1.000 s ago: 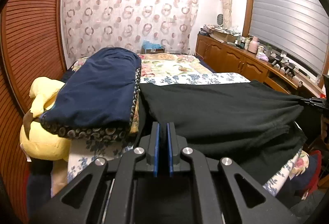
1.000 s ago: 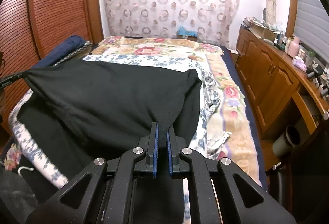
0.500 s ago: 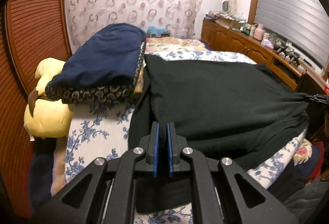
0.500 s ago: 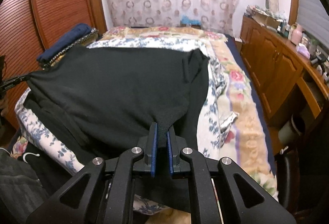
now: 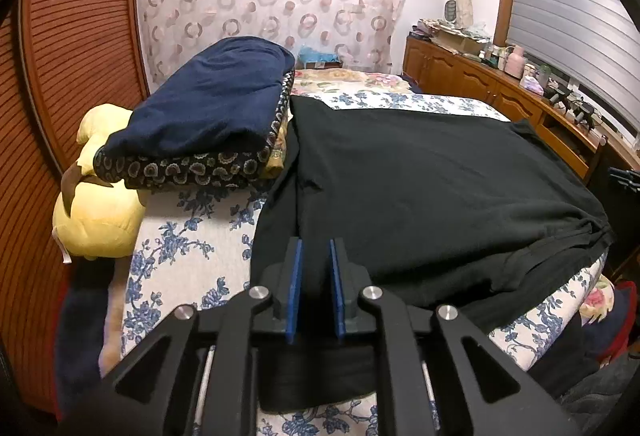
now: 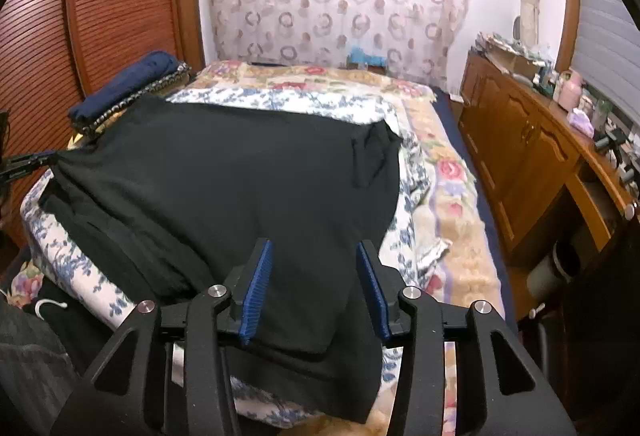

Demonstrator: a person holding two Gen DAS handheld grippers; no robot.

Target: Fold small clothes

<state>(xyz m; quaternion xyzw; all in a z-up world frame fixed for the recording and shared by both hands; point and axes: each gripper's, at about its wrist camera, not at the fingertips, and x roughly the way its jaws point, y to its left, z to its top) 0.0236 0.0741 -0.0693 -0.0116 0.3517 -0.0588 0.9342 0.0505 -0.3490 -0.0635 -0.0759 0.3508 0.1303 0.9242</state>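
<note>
Black knit garment lay folded flat, centre frame, on the blue-floral bed cover. Left hand-held gripper slightly apart, right hand-held gripper wide apart, both over its near edge, gripping nothing.

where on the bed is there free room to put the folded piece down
Two bare patches: the blue-flowered sheet between the yellow plush toy and the black garment, and the floral quilt between the garment's right edge and the wooden cabinets. The far left is crowded by the navy folded stack. Both grippers are open over the garment's near edge.
</note>
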